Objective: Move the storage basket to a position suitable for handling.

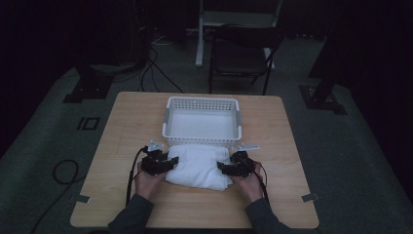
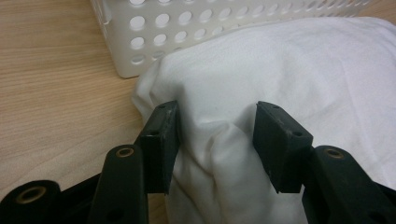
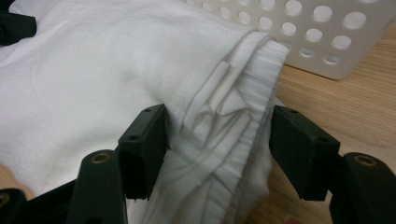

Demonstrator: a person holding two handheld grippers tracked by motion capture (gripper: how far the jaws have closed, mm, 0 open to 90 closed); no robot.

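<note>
A folded white cloth [image 1: 199,165] lies on the wooden table [image 1: 136,122], just in front of a white perforated basket [image 1: 202,101]. My left gripper [image 1: 170,163] is at the cloth's left end. In the left gripper view its jaws [image 2: 217,109] pinch a raised fold of the cloth [image 2: 289,70]. My right gripper [image 1: 221,167] is at the cloth's right end. In the right gripper view it [image 3: 217,114] clamps the layered, pleated edge of the cloth [image 3: 93,60]. The cloth rests on the table against the basket's near wall [image 2: 210,18].
The basket [image 3: 327,28] looks empty inside. Bare wood lies to either side of the cloth and along the table's front edge. Beyond the table stand a dark chair [image 1: 241,58] and floor cables [image 1: 156,73].
</note>
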